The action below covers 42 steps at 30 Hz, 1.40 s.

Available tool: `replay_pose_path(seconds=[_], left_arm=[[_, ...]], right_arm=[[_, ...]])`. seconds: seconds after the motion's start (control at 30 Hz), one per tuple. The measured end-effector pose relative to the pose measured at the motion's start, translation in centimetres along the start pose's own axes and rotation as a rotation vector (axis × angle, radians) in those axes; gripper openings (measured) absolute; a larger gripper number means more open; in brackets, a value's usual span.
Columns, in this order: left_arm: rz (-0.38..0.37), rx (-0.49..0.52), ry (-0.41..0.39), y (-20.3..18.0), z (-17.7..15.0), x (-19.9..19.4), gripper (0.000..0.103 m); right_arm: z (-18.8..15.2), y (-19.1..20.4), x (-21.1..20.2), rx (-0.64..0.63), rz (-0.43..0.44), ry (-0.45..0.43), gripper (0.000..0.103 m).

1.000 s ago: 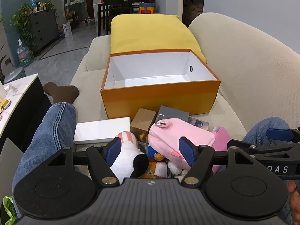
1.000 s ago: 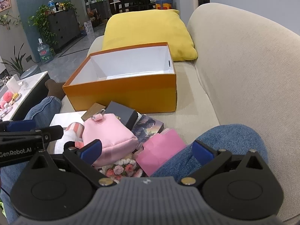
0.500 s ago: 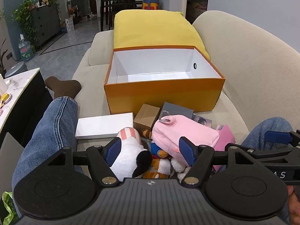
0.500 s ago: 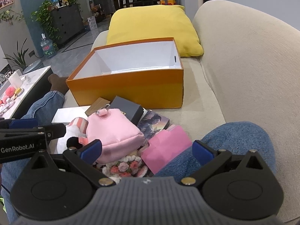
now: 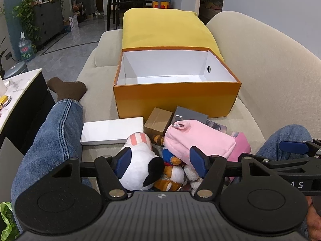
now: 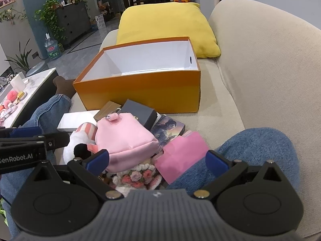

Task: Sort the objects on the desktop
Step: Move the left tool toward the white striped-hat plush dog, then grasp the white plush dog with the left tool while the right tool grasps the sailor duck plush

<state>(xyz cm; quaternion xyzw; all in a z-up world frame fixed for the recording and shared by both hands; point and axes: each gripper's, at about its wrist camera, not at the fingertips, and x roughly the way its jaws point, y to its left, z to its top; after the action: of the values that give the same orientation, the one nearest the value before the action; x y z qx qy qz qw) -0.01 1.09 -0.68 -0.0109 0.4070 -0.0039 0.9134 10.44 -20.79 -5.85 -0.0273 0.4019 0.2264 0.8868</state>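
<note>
Cream fabric sofa (image 5: pixel 266 76) fills most of both views, with a grey tiled floor, a dark sideboard and potted plants at about ten o'clock and a marble-topped table (image 5: pixel 18 92) at nine o'clock. On the seat, at twelve o'clock, an open orange cardboard box with a white inside (image 5: pixel 176 98) stands with nothing visible in it, and a big yellow cushion (image 5: pixel 166 28) lies just behind it, touching its far wall. Between the box and the cameras lies a heap of small things: a flat white rectangular box (image 5: pixel 112 130) at eleven o'clock, a small brown cardboard carton (image 5: pixel 157 120) and a dark grey lidded box (image 5: pixel 190 116) side by side just in front of the orange box, a soft pink fabric pouch with a metal clip (image 5: pixel 196 138), a white plush toy with a pink-striped ear and a black patch (image 5: pixel 138 162), a small orange and blue plush figure (image 5: pixel 170 172), a printed picture card (image 6: pixel 168 128), a pink paper envelope (image 6: pixel 180 152) and a crocheted bunch of pink and white flowers (image 6: pixel 138 174). A person's legs in blue jeans (image 5: pixel 50 140) flank the heap, one foot in a brown sock (image 5: pixel 68 89). The left hand-held gripper (image 5: pixel 160 162) hangs over the white plush toy and the pouch's near end, its jaws closing, not yet clamped on either. The right hand-held gripper (image 6: pixel 156 158) is spread wide above the flowers and envelope, holding nothing.
</note>
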Motion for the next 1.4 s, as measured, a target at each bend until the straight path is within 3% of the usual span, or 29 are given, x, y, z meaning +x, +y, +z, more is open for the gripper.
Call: replay_pose_path(seconds=[0.23, 0.47, 0.73, 0.93, 1.1, 1.2, 1.33, 1.4], left_arm=[[-0.016, -0.005, 0.023, 0.7, -0.2, 0.0, 0.057], [-0.019, -0.017, 0.050, 1.8, -0.5, 0.2, 0.043], [-0.039, -0.023, 0.069, 2.6, -0.5, 1.2, 0.041], [-0.049, -0.041, 0.096, 3.8, -0.7, 2.5, 0.041], [-0.067, -0.040, 0.118, 4.3, -0.9, 3.5, 0.041], [-0.074, -0.040, 0.128, 4.5, -0.9, 4.0, 0.041], [-0.076, -0.038, 0.138, 4.6, -0.8, 4.7, 0.042], [-0.077, -0.032, 0.142, 4.6, -0.7, 4.9, 0.051]], right_arm=[[0.0, 0.1, 0.5, -0.011, 0.016, 0.031, 0.078], [0.6, 1.8, 0.9, -0.088, 0.078, 0.035, 0.069], [1.1, 4.9, 2.8, -0.209, 0.144, 0.078, 0.064], [1.0, 6.6, 5.1, -0.319, 0.092, 0.093, 0.065], [0.6, 7.4, 7.2, -0.416, 0.002, 0.119, 0.065], [0.7, 6.7, 7.6, -0.420, -0.046, 0.123, 0.051], [2.0, 4.3, 6.7, -0.314, -0.026, 0.106, 0.032], [2.7, 3.3, 6.4, -0.280, -0.066, 0.090, 0.030]])
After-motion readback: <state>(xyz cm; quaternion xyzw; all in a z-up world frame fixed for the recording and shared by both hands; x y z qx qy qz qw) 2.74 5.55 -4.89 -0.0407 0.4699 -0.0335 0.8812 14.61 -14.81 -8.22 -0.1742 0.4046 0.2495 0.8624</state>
